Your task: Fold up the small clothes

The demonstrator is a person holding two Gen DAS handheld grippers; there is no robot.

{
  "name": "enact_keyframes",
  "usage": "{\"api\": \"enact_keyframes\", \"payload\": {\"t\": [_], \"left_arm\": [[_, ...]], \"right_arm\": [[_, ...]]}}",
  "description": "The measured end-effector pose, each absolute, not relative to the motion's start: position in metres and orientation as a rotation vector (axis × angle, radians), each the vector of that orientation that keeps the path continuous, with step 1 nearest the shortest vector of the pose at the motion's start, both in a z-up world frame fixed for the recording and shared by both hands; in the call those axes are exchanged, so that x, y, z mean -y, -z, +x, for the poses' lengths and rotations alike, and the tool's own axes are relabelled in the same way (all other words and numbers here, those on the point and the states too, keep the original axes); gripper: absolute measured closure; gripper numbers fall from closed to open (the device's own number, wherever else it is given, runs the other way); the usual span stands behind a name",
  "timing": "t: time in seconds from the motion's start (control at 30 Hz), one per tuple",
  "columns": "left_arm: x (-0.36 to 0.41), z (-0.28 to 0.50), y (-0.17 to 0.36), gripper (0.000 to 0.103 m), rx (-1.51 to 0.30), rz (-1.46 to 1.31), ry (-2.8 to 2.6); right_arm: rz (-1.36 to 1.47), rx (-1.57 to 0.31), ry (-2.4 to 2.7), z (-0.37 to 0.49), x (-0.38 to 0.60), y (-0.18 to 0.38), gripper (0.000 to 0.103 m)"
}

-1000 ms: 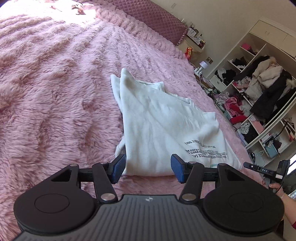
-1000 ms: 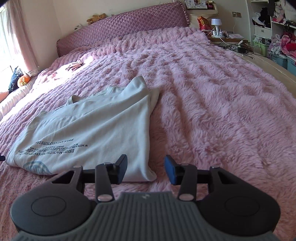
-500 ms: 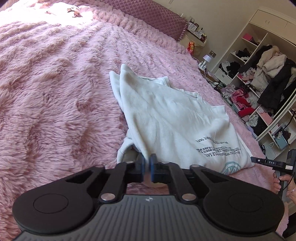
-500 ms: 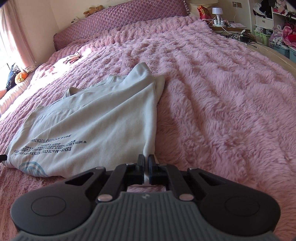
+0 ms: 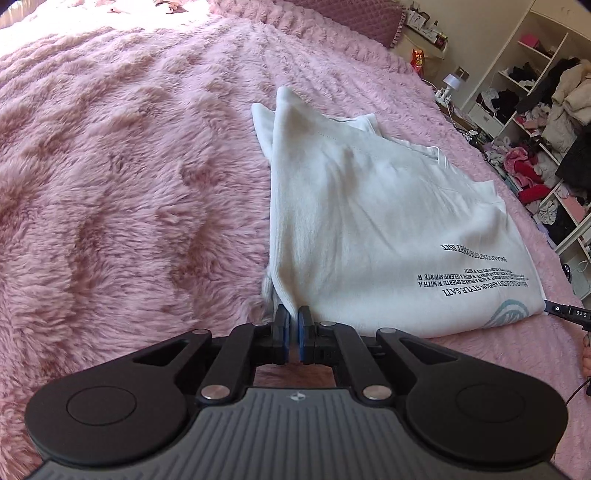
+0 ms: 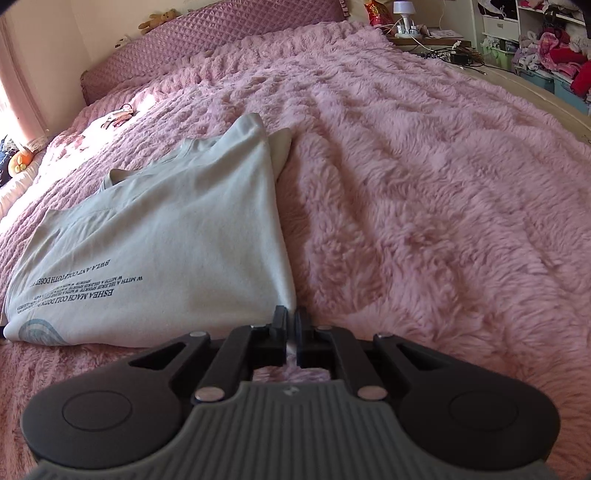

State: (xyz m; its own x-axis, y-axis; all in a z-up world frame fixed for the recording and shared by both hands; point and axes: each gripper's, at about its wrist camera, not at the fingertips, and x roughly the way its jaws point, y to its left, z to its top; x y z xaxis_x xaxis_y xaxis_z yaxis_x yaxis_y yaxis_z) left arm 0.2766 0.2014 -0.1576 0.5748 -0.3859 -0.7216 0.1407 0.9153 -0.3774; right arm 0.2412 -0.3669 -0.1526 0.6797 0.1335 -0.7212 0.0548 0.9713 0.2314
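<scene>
A white T-shirt [image 5: 369, 221] with dark lettering lies folded lengthwise on the fluffy pink bedspread [image 5: 129, 166]. My left gripper [image 5: 291, 325] is shut on the shirt's near left corner, and a ridge of cloth rises from between its blue pads. In the right wrist view the same T-shirt [image 6: 177, 251] lies to the left, and my right gripper [image 6: 290, 326] is shut on its near right corner, with a strip of cloth pinched between the pads. The tip of the right gripper [image 5: 565, 312] shows at the shirt's printed corner in the left wrist view.
A quilted purple headboard [image 6: 221, 40] closes the far end of the bed. Open shelves stuffed with clothes [image 5: 546, 110] stand beyond the bed's right side. A bedside table with a small lamp [image 6: 402, 14] and cables sits near the headboard. A small object [image 6: 118, 116] lies far up the bed.
Both grippers stood open a second ago, just short of the shirt's near edge. Each then closed on a corner of the shirt, and the cloth now pulls up into ridges toward the pads.
</scene>
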Motion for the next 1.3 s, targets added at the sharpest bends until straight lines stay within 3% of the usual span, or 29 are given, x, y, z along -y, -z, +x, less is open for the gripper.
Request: {"api": "enact_keyframes", "payload": {"t": [0.03, 0.07, 0.13, 0.37, 0.5, 0.73, 0.87, 0.9, 0.97, 1.0, 1.07, 1.13, 1.17, 1.3], "left_arm": [[-0.204, 0.276, 0.151, 0.091, -0.904, -0.288, 0.320], [-0.207, 0.277, 0.144, 0.086, -0.892, -0.291, 0.330], [-0.213, 0.281, 0.131, 0.056, -0.848, -0.284, 0.345], [-0.209, 0.352, 0.106, 0.049, -0.699, -0.268, 0.341], [-0.188, 0.398, 0.113, 0.038, -0.659, -0.130, 0.265], [-0.168, 0.440, 0.134, 0.037, -0.707, -0.057, 0.253], [-0.164, 0.446, 0.144, 0.038, -0.729, -0.068, 0.277], [-0.164, 0.446, 0.145, 0.046, -0.722, -0.083, 0.308], [-0.162, 0.442, 0.144, 0.085, -0.686, -0.070, 0.324], [-0.161, 0.442, 0.144, 0.095, -0.683, -0.060, 0.330], [-0.159, 0.442, 0.144, 0.095, -0.677, -0.043, 0.335], [-0.158, 0.441, 0.141, 0.095, -0.661, -0.034, 0.323], [-0.160, 0.439, 0.139, 0.095, -0.643, -0.044, 0.319], [-0.177, 0.433, 0.125, 0.095, -0.547, -0.175, 0.302]], "right_arm": [[0.232, -0.822, -0.049, 0.241, 0.366, 0.150, 0.098], [0.220, -0.805, -0.053, 0.239, 0.366, 0.144, 0.085], [0.211, -0.752, -0.080, 0.239, 0.367, 0.130, 0.076], [0.154, -0.652, -0.102, 0.312, 0.366, 0.101, 0.070], [0.127, -0.640, -0.096, 0.363, 0.360, 0.101, 0.057], [0.066, -0.641, -0.106, 0.425, 0.348, 0.110, 0.050], [0.056, -0.637, -0.123, 0.441, 0.341, 0.119, 0.048], [0.058, -0.636, -0.131, 0.446, 0.340, 0.120, 0.048], [0.056, -0.634, -0.138, 0.456, 0.334, 0.124, 0.048], [0.055, -0.637, -0.143, 0.462, 0.332, 0.126, 0.048], [0.048, -0.652, -0.157, 0.472, 0.327, 0.132, 0.050], [0.044, -0.679, -0.176, 0.480, 0.323, 0.138, 0.092], [0.039, -0.691, -0.178, 0.481, 0.320, 0.140, 0.099], [0.064, -0.614, -0.151, 0.475, 0.321, 0.134, 0.100]]}}
